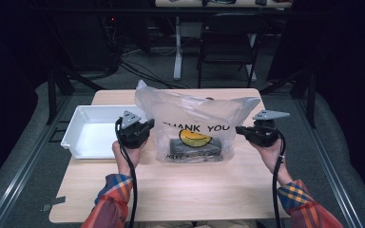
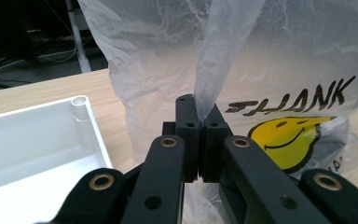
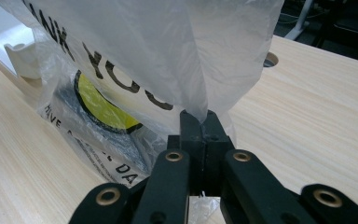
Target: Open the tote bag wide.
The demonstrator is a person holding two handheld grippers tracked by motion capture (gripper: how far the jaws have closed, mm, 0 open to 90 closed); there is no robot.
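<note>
Thin clear plastic of the bag is seen standing on the table beside a white tray; up close, folds are pinched in the clenched left gripper and the clenched right gripper.

place: probably lab – black curtains | floor cables | folding chair

Pretty dim and grainy from above, dark all around, light only on the table. Close-ups brighter, near jaws soft, some glare on the plastic bag.
</note>
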